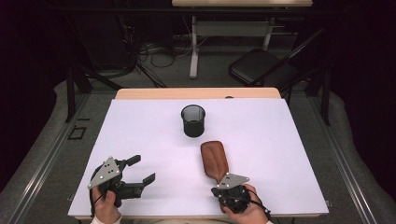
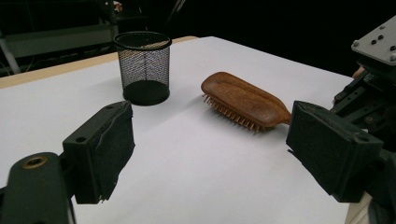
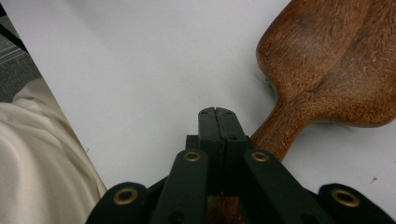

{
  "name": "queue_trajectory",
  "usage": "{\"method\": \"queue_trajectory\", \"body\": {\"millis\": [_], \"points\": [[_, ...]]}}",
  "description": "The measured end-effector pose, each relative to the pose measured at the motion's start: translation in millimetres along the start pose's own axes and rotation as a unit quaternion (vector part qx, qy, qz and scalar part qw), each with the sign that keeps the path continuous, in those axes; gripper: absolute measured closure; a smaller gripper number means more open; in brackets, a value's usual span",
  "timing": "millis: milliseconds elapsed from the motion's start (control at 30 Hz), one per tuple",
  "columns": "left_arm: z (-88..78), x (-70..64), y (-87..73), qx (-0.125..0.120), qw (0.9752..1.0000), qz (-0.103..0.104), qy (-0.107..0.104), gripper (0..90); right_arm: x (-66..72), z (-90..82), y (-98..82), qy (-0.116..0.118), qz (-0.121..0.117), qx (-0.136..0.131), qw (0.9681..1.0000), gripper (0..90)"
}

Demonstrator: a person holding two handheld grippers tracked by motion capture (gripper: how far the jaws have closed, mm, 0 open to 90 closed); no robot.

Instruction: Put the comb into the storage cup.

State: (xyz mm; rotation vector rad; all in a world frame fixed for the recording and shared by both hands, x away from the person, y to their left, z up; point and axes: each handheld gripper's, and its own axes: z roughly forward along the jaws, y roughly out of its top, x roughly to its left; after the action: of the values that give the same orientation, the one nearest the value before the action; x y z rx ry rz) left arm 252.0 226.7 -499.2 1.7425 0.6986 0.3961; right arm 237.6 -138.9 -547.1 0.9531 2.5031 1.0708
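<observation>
Right gripper view shows right hand-held gripper (image 3: pixel 217 114) clamped on hairbrush (image 3: pixel 327 70) handle; left hand-held gripper (image 1: pixel 142 170) gapes empty.

No readable text in front of you.
Your wooden hairbrush (image 1: pixel 214 159), the black mesh cup (image 1: pixel 193 120) and the white table (image 1: pixel 140 135) carry no legible words, labels, brand marks, numbers or signs.
</observation>
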Motion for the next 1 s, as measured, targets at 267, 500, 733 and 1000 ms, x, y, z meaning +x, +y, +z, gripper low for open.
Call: {"method": "queue_trajectory", "body": {"millis": [267,500,733,1000], "points": [[-0.2,0.4,-0.1,0.001,1.0,0.0,0.001,15.2,-5.6,-2.6,-2.0,-0.004,0.013,0.004,0.9999,90.0],[-0.5,0.8,-0.1,0.002,1.0,0.0,0.0,15.2,-11.4,-5.6,-4.5,-0.01,0.021,0.005,0.9997,90.0],[-0.2,0.6,-0.4,0.002,1.0,-0.001,0.001,15.2,-18.8,-8.4,-6.4,-0.015,0.033,0.003,0.9993,90.0],[-0.2,1.2,-0.7,0.001,1.0,-0.001,-0.002,15.2,-26.1,-10.1,-8.2,-0.023,0.04,0.005,0.9989,90.0]]}}
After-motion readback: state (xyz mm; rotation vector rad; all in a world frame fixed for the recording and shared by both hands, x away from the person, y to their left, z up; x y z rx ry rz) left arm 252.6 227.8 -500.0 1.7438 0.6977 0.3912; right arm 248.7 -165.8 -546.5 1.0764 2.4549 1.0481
